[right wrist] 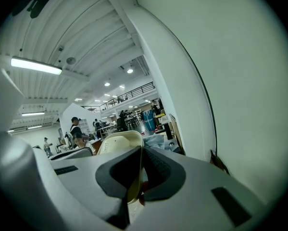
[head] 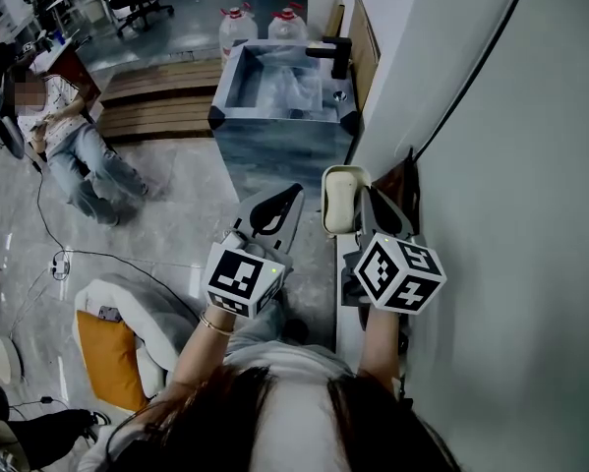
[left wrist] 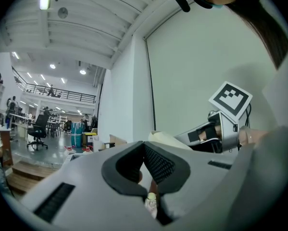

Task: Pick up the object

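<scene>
My right gripper (head: 358, 207) is shut on a cream-coloured, flat, rounded object (head: 340, 201), held in the air close to the white wall (head: 491, 165). In the right gripper view the object (right wrist: 117, 146) stands on edge, pinched between the dark pads of that gripper (right wrist: 140, 163). My left gripper (head: 290, 197) hovers just left of it, its jaws shut with nothing between them. The left gripper view has its own jaws (left wrist: 144, 147) meeting at the tips. Beyond them there, the cream object (left wrist: 167, 139) and the right gripper's marker cube (left wrist: 231, 99) are visible.
Ahead stands a grey sink cabinet (head: 237, 134) with a black tap (head: 334, 54); two water bottles (head: 237, 24) are behind it. Wooden steps (head: 161, 101) and a person sitting on the floor (head: 83, 150) are at the left. An orange-cushioned seat (head: 112, 357) is below left.
</scene>
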The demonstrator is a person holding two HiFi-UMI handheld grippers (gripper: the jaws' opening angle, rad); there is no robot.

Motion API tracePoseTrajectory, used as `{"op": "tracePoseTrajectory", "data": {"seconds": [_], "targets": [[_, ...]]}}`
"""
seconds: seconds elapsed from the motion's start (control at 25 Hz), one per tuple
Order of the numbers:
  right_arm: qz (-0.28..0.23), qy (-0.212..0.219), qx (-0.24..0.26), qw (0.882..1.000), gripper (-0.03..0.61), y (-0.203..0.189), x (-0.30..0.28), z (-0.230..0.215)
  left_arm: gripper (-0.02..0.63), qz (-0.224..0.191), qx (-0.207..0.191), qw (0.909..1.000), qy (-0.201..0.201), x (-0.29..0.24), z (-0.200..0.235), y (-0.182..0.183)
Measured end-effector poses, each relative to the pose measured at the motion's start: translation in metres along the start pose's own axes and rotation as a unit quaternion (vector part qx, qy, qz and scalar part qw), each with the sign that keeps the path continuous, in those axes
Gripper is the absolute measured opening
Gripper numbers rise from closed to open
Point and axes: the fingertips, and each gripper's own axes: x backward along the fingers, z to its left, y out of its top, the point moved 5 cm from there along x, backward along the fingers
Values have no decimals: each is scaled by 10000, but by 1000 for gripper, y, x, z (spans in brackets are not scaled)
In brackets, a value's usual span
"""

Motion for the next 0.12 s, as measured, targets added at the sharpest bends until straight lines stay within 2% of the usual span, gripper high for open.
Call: {"op": "tracePoseTrajectory", "data": {"seconds": [0.12], "targets": [[0,-5,-13,10000,34,1,-3,-3,8,7,-4,10000,-19,-5,0,0]]}}
